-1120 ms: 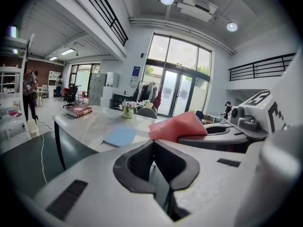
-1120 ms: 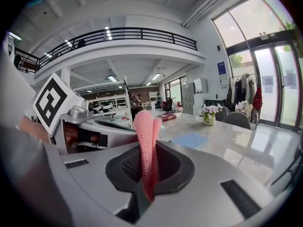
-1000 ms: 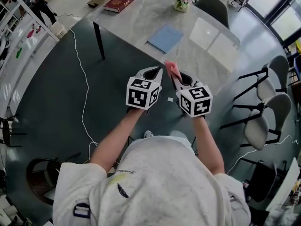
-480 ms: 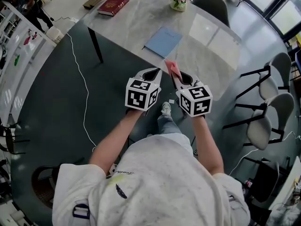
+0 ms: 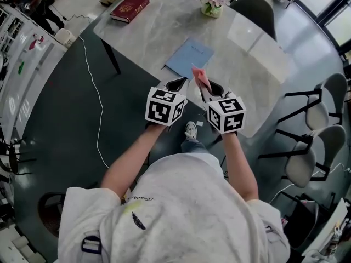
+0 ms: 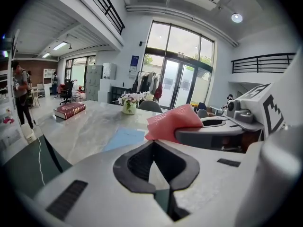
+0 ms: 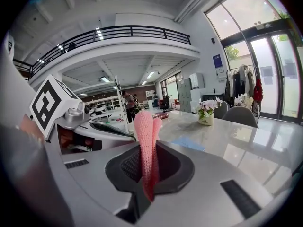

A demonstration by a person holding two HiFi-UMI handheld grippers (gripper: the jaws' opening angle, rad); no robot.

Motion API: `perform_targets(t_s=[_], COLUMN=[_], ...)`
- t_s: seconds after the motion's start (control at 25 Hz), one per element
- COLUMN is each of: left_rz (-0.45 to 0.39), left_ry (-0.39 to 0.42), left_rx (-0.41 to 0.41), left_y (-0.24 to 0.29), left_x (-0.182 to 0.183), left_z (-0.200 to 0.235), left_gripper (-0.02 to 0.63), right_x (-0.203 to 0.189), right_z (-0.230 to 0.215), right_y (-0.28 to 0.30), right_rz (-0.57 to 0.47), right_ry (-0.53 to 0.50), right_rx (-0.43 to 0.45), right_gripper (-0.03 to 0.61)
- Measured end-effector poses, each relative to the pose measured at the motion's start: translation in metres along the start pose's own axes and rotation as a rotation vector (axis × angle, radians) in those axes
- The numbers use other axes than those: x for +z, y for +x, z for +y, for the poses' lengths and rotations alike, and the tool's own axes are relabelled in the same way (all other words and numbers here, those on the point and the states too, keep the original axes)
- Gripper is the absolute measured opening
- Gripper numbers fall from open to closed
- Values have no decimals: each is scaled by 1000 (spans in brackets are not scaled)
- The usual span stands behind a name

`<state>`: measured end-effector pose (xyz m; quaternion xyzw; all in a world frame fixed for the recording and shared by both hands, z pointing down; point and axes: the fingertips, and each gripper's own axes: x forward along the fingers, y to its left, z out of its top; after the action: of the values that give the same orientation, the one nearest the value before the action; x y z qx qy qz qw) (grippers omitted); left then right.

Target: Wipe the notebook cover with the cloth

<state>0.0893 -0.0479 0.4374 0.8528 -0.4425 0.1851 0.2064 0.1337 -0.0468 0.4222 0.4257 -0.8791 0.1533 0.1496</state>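
A light blue notebook [image 5: 190,57] lies flat on the marble table [image 5: 164,26]; it also shows in the left gripper view [image 6: 124,138] and the right gripper view [image 7: 188,144]. My right gripper [image 5: 202,90] is shut on a pink cloth [image 5: 201,79], which sticks up from its jaws [image 7: 147,148]. The cloth [image 6: 171,121] hangs just short of the notebook's near edge. My left gripper [image 5: 176,85] is shut and holds nothing, beside the right one at the table's near edge.
A red book [image 5: 130,8] lies at the table's far left end and a flower pot [image 5: 213,2] stands at its far side. Grey chairs [image 5: 307,147] stand to the right. A white cable [image 5: 96,92] runs over the dark floor. A person [image 6: 19,93] stands far left.
Both grippers have come forward from over the floor to the table's near edge, closer to the notebook. The right one keeps its hold on the cloth.
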Motion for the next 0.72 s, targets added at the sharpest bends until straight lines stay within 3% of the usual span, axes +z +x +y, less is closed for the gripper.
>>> perform_targets(t_s=[0.72], left_rz=[58], left_ry=[-38], left_rx=[12], left_y=[111], left_x=[31], left_z=[29], left_gripper=[6], right_x=[18], right_z=[-127], right_y=[75], right_rz=[59], right_ry=[-35], right_rx=[-2], right_gripper=[15])
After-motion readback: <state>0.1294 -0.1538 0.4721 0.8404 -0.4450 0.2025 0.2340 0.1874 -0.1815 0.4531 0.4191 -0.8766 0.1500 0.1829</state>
